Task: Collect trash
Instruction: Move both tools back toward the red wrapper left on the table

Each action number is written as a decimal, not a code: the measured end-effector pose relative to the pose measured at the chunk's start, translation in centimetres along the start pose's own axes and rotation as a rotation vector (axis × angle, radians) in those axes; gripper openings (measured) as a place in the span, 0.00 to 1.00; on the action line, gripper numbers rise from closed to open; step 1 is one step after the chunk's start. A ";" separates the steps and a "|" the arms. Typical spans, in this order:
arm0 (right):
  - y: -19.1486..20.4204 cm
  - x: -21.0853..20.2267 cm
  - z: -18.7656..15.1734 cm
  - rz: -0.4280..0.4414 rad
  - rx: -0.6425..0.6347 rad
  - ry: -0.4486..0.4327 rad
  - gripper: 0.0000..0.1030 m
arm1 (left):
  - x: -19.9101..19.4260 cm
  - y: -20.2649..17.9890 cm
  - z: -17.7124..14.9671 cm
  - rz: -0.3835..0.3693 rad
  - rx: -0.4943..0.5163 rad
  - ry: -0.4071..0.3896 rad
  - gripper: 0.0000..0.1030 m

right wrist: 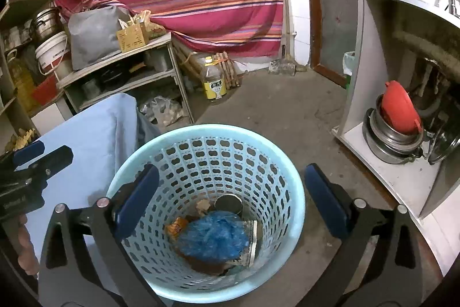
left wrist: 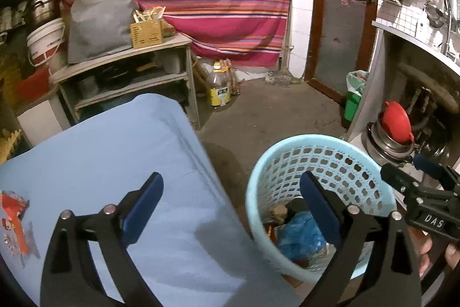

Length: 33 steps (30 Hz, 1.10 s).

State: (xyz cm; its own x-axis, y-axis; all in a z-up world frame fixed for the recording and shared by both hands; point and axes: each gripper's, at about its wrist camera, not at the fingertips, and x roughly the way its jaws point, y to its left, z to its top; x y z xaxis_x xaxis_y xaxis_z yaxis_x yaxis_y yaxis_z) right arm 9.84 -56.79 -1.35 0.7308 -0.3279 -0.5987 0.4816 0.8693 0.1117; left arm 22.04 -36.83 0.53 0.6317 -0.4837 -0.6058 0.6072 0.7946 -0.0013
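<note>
Both grippers hang wide open and empty: the right gripper (right wrist: 230,192) sits directly over the pale blue basket (right wrist: 290,209), the left gripper (left wrist: 230,200) straddling the basket's near rim and the blue-covered table (left wrist: 115,151). Down in the basket lies a crumpled blue bag (right wrist: 212,235) among a can (right wrist: 228,203) and scraps. An orange wrapper (left wrist: 14,223) rests on the table's left edge.
</note>
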 end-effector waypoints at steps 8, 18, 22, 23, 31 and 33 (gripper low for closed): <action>2.3 -1.1 0.0 -0.017 -0.029 -0.034 0.96 | -2.4 3.6 -1.1 0.019 -0.045 -0.013 0.91; 7.3 -2.6 -0.1 -0.023 -0.081 -0.094 0.96 | -5.5 10.8 -3.8 0.135 -0.080 -0.024 0.91; 9.9 -2.0 -1.0 0.005 -0.104 -0.081 0.96 | -6.6 15.1 -5.6 0.209 -0.108 -0.016 0.92; 10.6 -1.7 -1.2 0.017 -0.115 -0.072 0.96 | -6.7 15.9 -6.1 0.224 -0.118 -0.012 0.92; 17.5 0.9 -2.9 0.060 -0.222 -0.032 0.96 | -8.1 25.9 -9.4 0.409 -0.217 0.012 0.92; 19.6 1.6 -3.3 0.077 -0.246 -0.019 0.96 | -8.6 28.5 -10.0 0.426 -0.262 0.030 0.92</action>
State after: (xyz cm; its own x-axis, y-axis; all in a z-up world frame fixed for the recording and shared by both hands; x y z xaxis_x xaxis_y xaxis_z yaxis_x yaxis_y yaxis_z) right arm 18.86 -39.05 -2.76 0.7708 -0.2617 -0.5809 0.2935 0.9551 -0.0408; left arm 29.10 -6.30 -2.25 0.7805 -0.0881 -0.6189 0.1543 0.9865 0.0542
